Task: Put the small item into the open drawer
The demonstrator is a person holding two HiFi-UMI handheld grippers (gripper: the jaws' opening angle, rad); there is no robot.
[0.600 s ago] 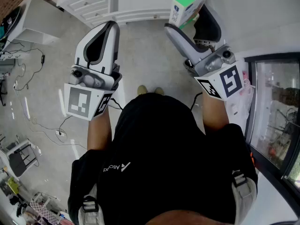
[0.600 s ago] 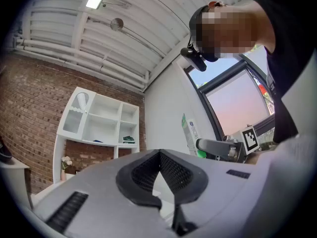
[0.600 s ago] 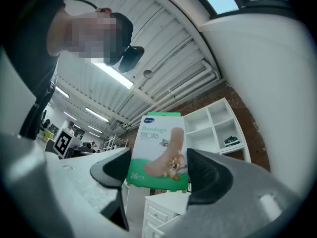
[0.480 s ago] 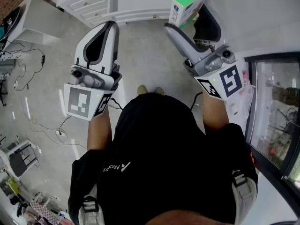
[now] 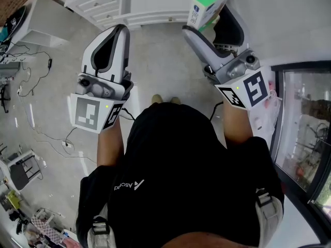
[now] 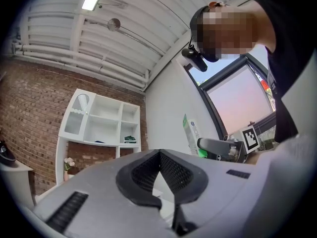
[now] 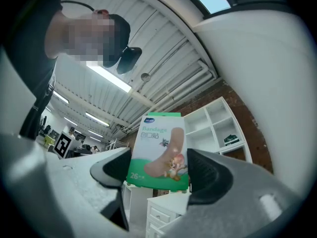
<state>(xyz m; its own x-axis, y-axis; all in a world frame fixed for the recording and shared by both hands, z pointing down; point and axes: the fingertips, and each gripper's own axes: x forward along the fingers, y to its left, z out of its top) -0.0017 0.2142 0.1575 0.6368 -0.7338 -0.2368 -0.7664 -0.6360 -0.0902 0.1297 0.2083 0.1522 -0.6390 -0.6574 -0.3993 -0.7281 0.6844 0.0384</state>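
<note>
A green and white bandage box point(image 5: 206, 3) stands upright between the jaws of my right gripper point(image 5: 209, 17), which is shut on it and holds it up in the air. In the right gripper view the bandage box point(image 7: 158, 150) fills the gap of the right gripper point(image 7: 158, 171), both pads against its sides. My left gripper point(image 5: 118, 31) is raised beside it on the left, shut and holding nothing. In the left gripper view the left gripper point(image 6: 159, 158) shows its pads meeting, with the bandage box point(image 6: 192, 135) off to the right. A white drawer unit point(image 5: 98, 4) stands on the floor ahead.
A white open shelf unit point(image 6: 104, 125) hangs on the brick wall. A glass door point(image 5: 305, 123) runs along the right. Cables point(image 5: 36, 133) trail over the floor at the left, and a white cabinet point(image 5: 44, 25) stands at the far left.
</note>
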